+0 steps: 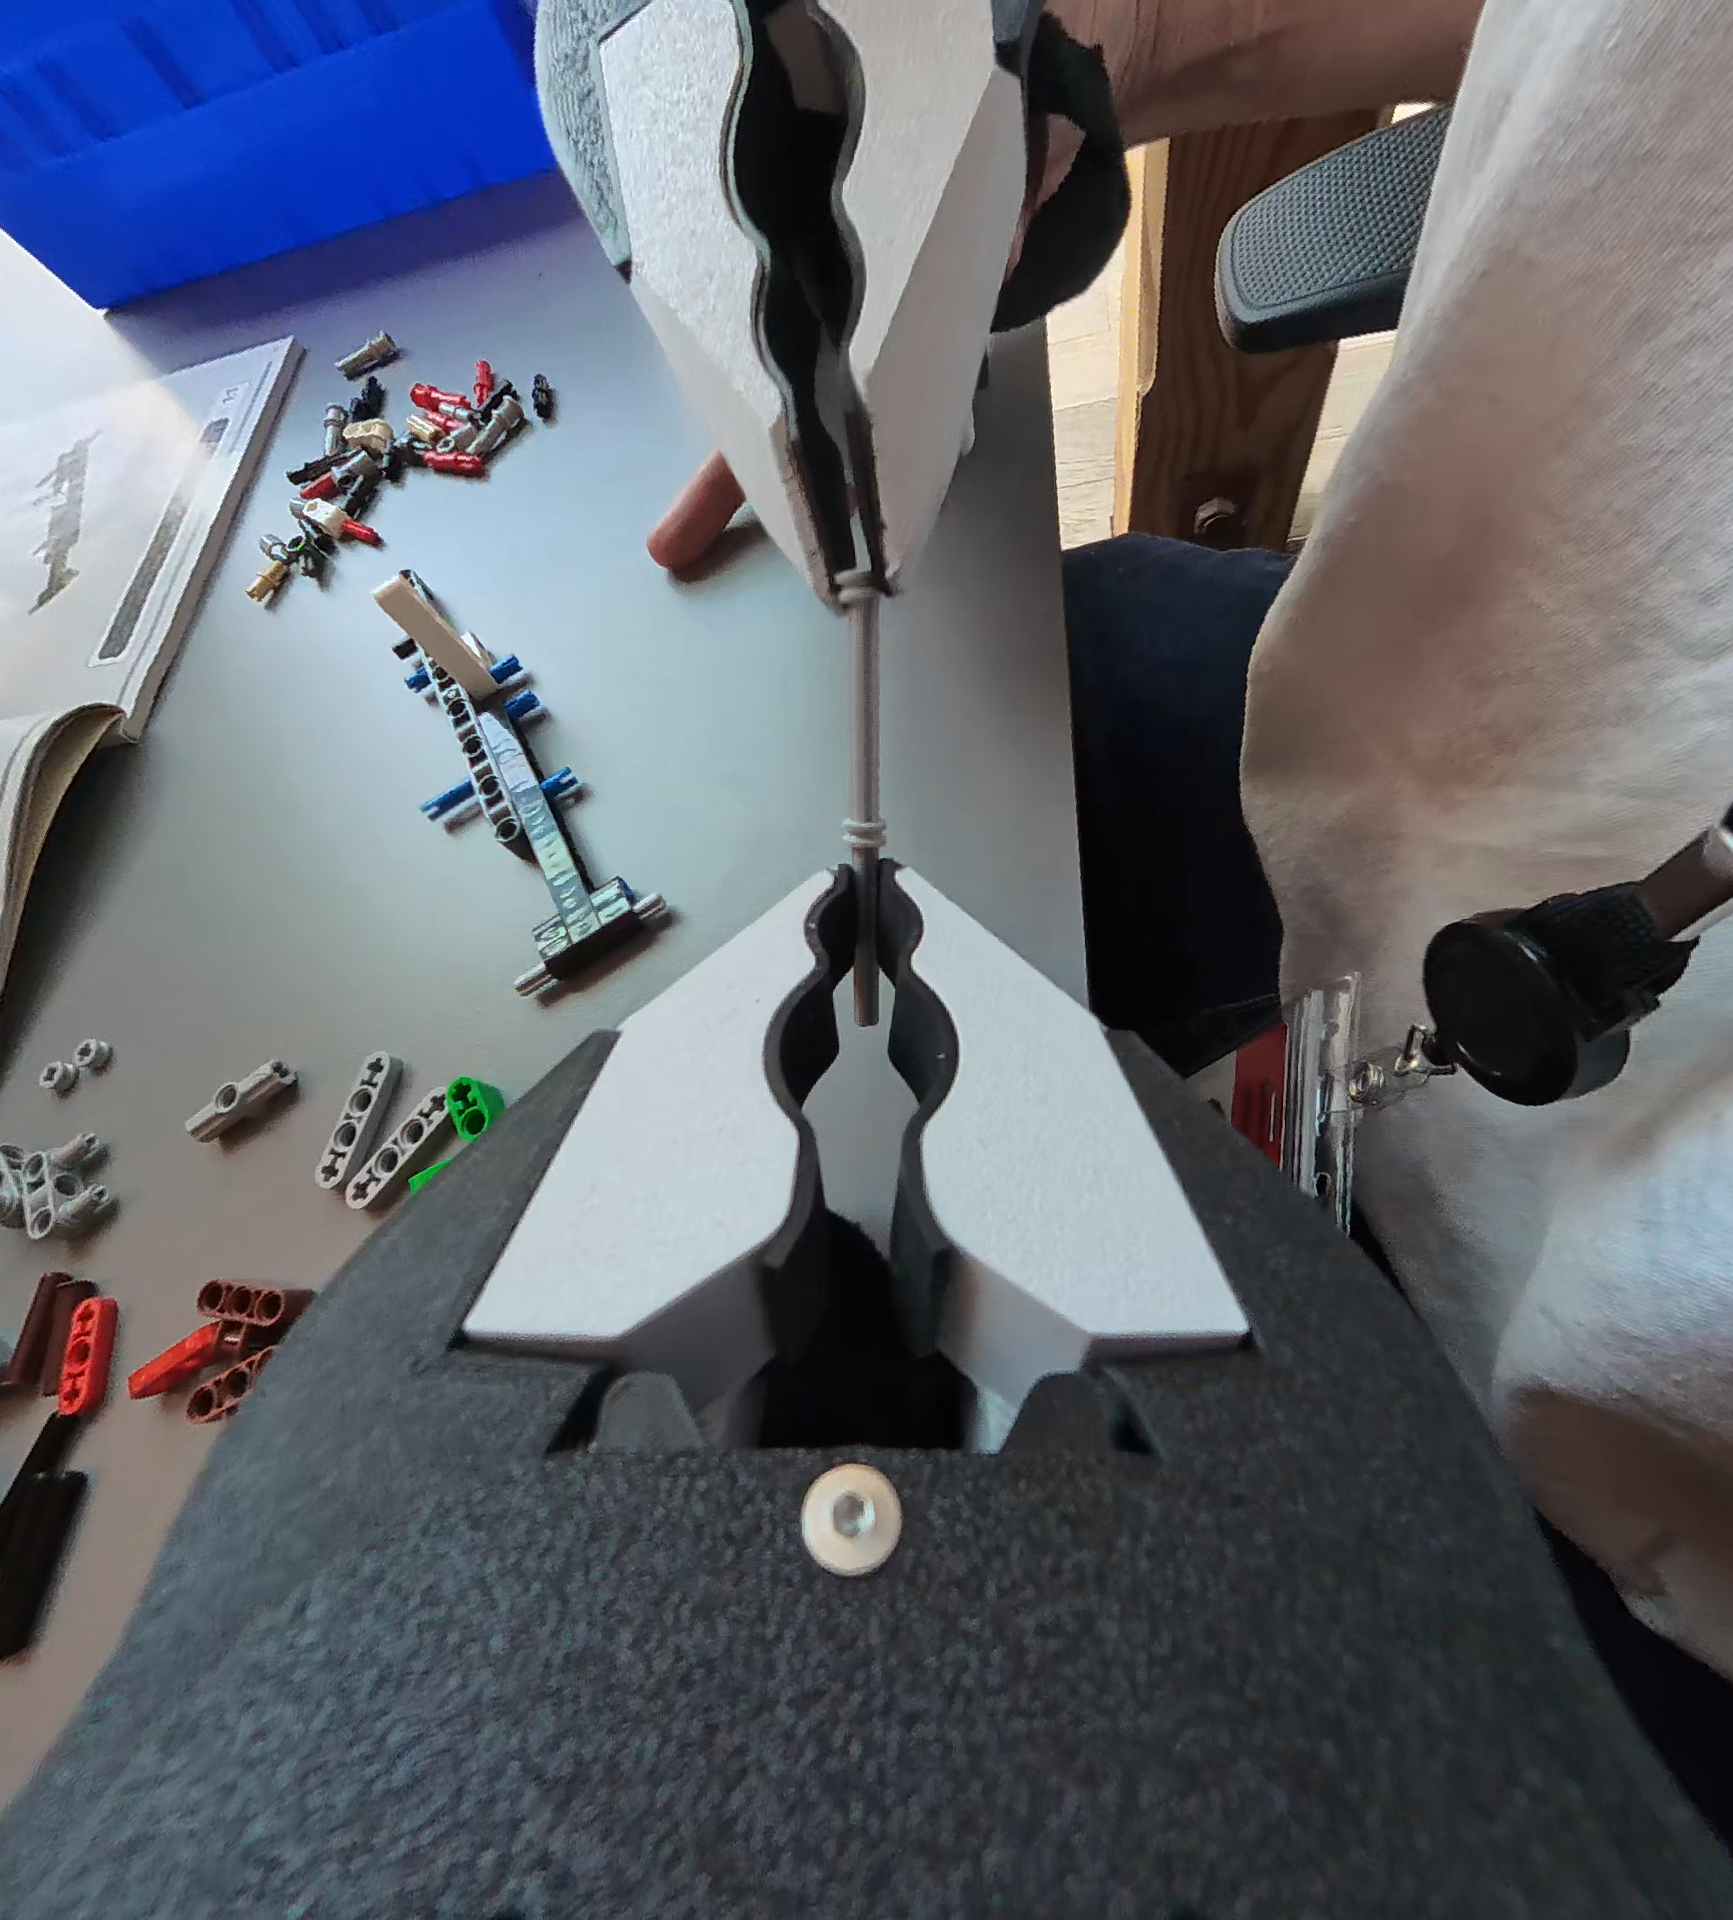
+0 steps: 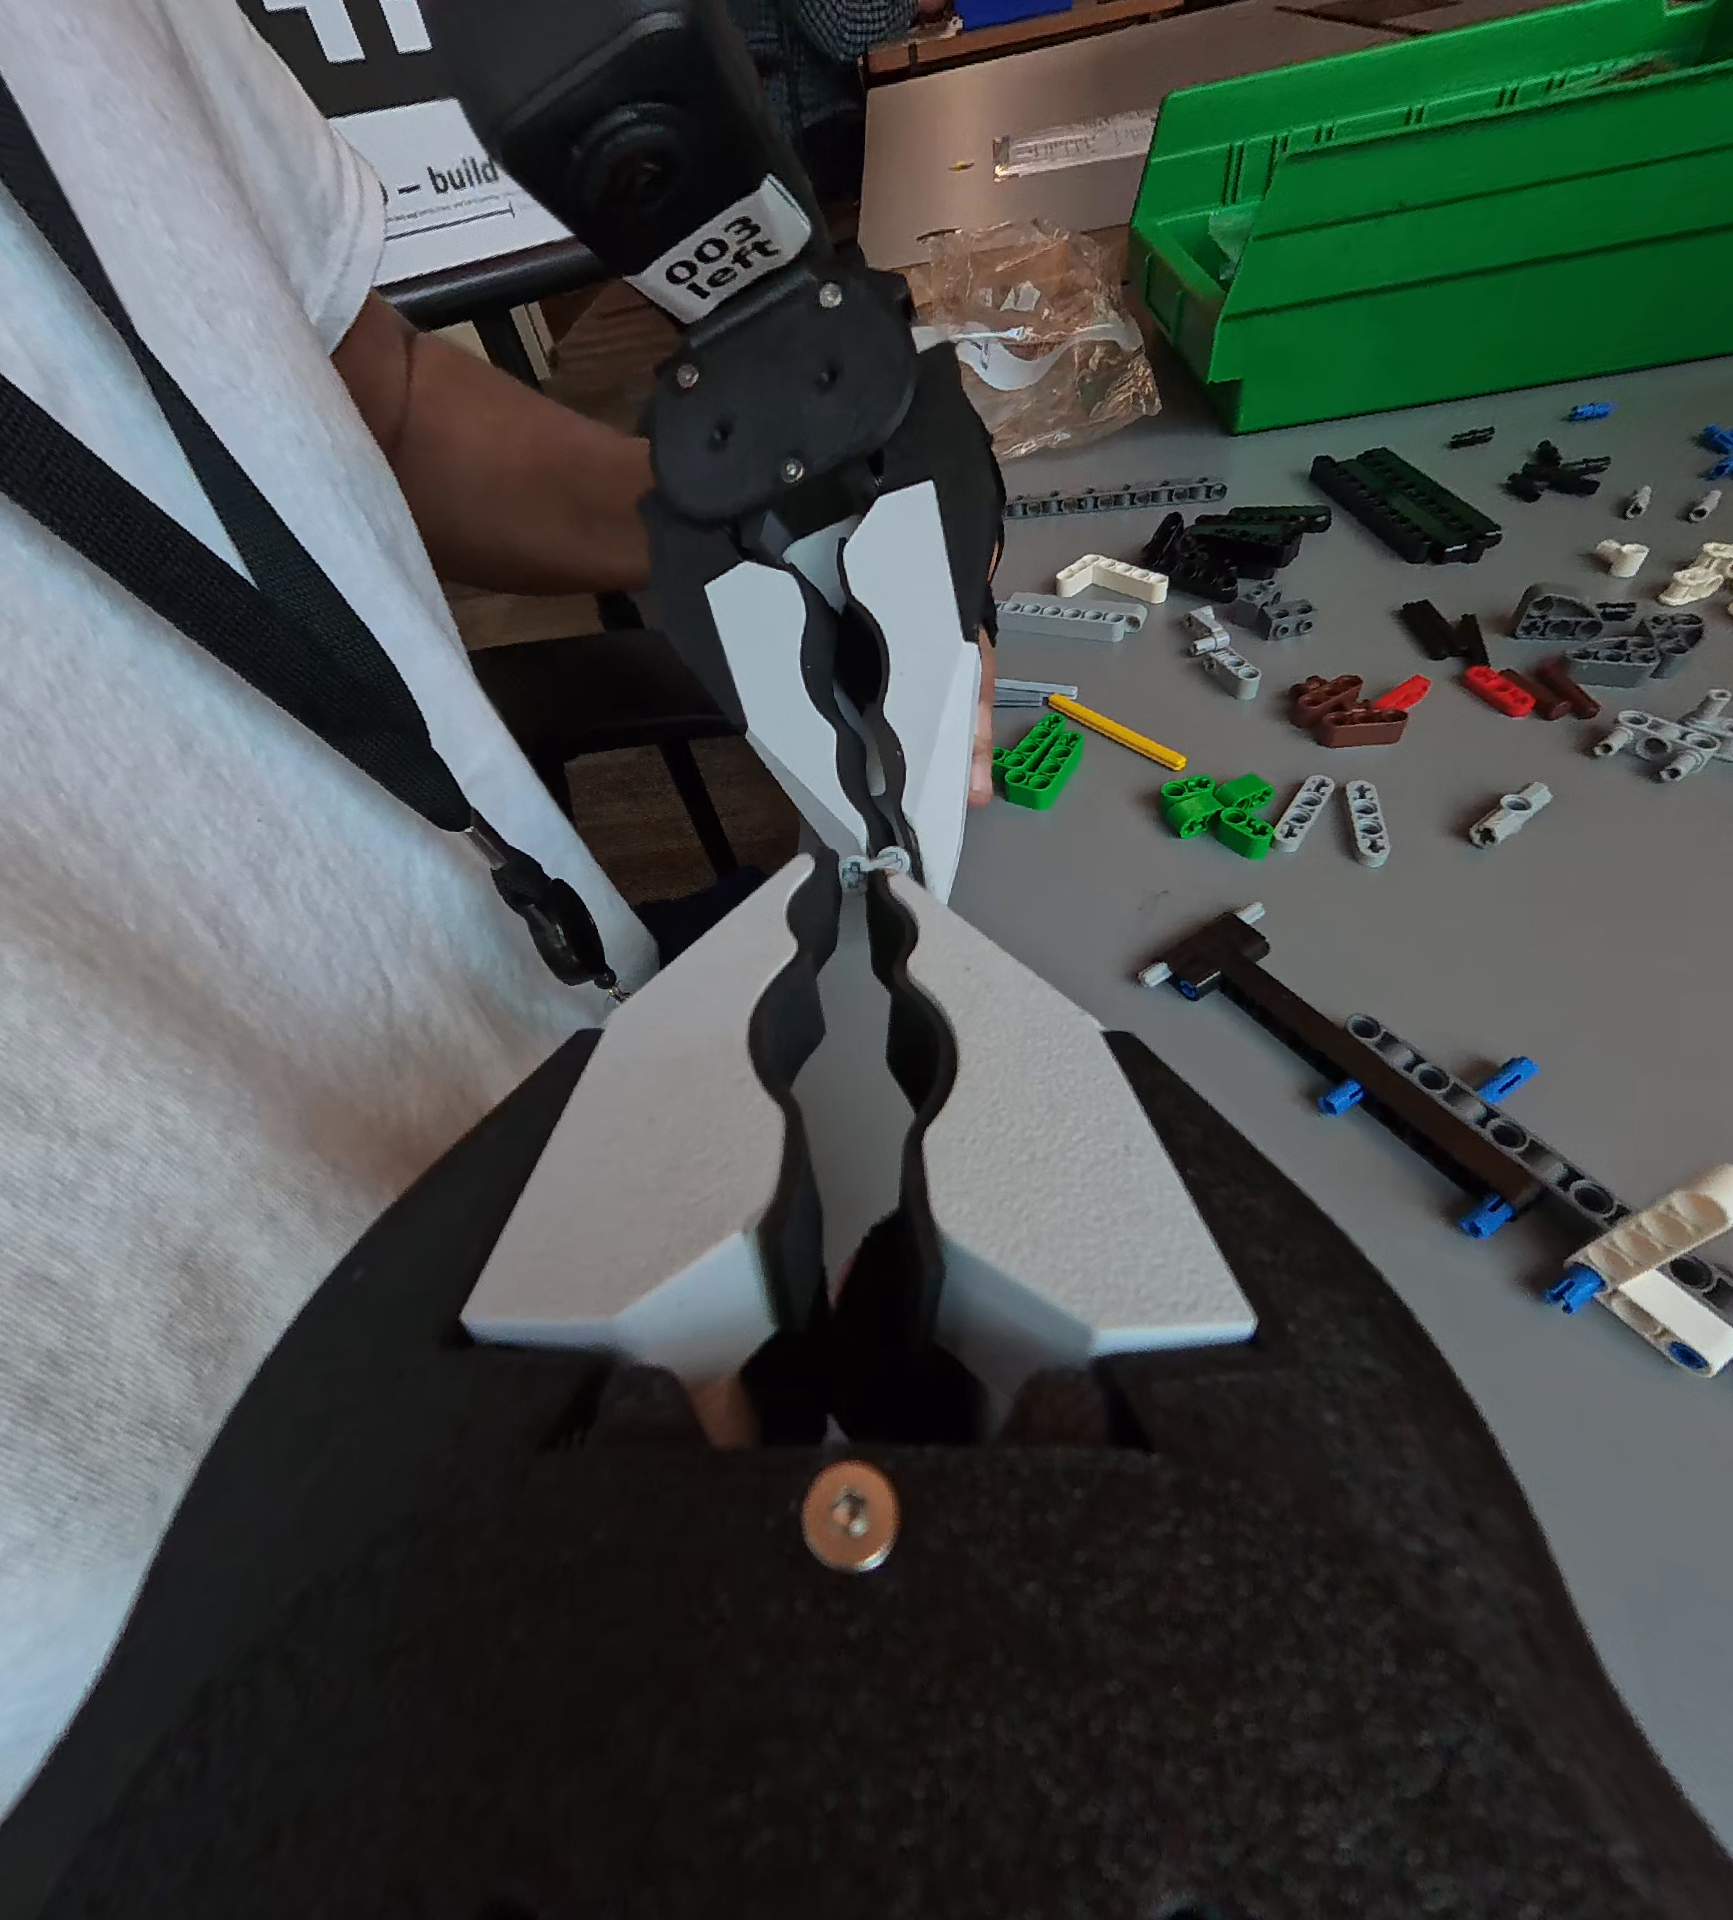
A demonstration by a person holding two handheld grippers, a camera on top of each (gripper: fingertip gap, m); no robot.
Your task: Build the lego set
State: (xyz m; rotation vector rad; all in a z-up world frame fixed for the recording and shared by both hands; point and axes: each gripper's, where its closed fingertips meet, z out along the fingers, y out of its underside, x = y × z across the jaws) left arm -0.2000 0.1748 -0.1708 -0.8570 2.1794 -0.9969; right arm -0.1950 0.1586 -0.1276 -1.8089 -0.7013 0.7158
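Observation:
A thin grey axle (image 1: 865,717) with two small rings on it is held in the air between both grippers, over the table's near edge. My left gripper (image 1: 867,883) is shut on its near end. My right gripper (image 1: 854,577) is shut on its far end. In the right wrist view the right gripper (image 2: 854,883) and the left gripper (image 2: 891,844) meet tip to tip, and only a grey end of the axle (image 2: 872,864) shows. A partly built long beam assembly (image 1: 529,769) with blue pins and a white piece lies on the grey table (image 1: 737,343); it also shows in the right wrist view (image 2: 1464,1132).
An open instruction booklet (image 1: 62,540) and a blue bin (image 1: 218,135) lie at the left. A green bin (image 2: 1464,229), a crumpled plastic bag (image 2: 1038,322) and many loose parts (image 2: 1361,644) cover the table. A person's white shirt (image 1: 1568,1143) is close beside both grippers. Left tips to right tips: about 5 cm.

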